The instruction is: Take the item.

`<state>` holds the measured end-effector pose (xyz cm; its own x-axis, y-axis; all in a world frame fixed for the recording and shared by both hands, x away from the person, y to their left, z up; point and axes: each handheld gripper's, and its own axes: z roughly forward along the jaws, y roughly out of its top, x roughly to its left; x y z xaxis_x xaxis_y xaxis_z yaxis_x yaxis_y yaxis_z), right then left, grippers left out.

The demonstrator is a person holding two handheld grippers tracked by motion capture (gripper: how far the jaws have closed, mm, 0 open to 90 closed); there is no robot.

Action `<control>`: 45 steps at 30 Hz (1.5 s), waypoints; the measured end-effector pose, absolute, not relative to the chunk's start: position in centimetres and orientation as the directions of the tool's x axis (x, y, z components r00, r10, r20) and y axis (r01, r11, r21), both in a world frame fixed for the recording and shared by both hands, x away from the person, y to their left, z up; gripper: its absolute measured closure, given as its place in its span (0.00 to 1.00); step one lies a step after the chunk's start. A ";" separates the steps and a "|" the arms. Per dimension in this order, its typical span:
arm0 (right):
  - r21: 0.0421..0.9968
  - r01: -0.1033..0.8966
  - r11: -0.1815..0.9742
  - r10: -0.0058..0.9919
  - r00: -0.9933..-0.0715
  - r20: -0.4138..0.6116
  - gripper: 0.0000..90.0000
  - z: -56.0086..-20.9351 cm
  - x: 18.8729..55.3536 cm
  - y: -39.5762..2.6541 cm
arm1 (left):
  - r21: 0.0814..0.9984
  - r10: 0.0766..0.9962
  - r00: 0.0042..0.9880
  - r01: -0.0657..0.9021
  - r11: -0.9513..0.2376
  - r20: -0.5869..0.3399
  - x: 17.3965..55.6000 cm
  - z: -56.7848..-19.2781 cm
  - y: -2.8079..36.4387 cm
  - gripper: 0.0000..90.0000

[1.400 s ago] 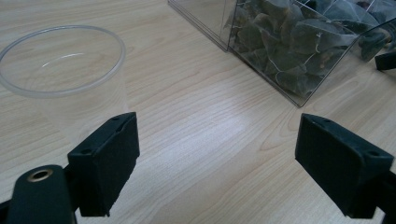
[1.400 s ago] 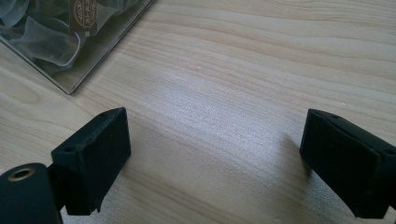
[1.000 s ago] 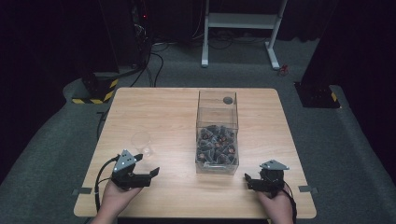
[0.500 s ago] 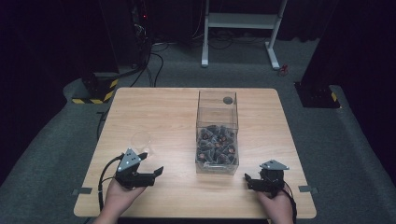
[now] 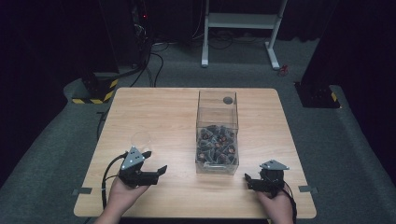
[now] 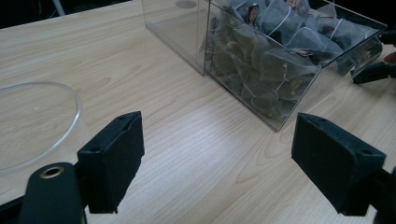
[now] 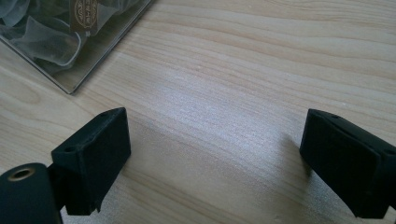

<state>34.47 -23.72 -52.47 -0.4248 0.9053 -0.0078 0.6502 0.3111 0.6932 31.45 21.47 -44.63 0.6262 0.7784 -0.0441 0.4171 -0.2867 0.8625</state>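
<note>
Both sets of jaws spread wide and empty: left gripper point(image 5: 148, 171) low over the near-left tabletop point(image 5: 154, 116), right gripper point(image 5: 258, 182) low at the near right. Between them, a clear acrylic box point(image 5: 217, 140), open-topped, its near half heaped with pyramid tea bags point(image 5: 215, 142) on strings with small paper tags. Just beyond the left gripper, a clear glass cup point(image 5: 141, 139), empty.

Likely very light and soft, those tea bags point(image 6: 275, 65): thin mesh, easily crushed or torn, strings prone to tangling and dragging a neighbour out. Best taken from above through the open top, 1 bag at a time, pinched gently at a peak or by the tag, not deep in the heap. Cup point(image 6: 32, 121) probably smooth, slippery and easy to tip; safer gripped across the rim wall or simply left standing. Box corner point(image 7: 70, 51) close by the right jaws.
</note>
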 end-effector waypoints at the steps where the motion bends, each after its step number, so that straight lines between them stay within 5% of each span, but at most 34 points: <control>1: 0.693 0.650 0.311 0.905 -0.425 -0.008 0.09 -52.5 34.5 -23.7 | 0.863 0.779 0.626 0.416 -0.288 -0.042 31.5 -44.6 21.4 0.20; 45: 0.693 0.650 0.312 0.905 -0.426 -0.007 0.09 -52.5 34.5 -23.7 | 0.878 0.736 0.674 0.390 -0.278 -0.066 33.1 -43.6 18.0 0.23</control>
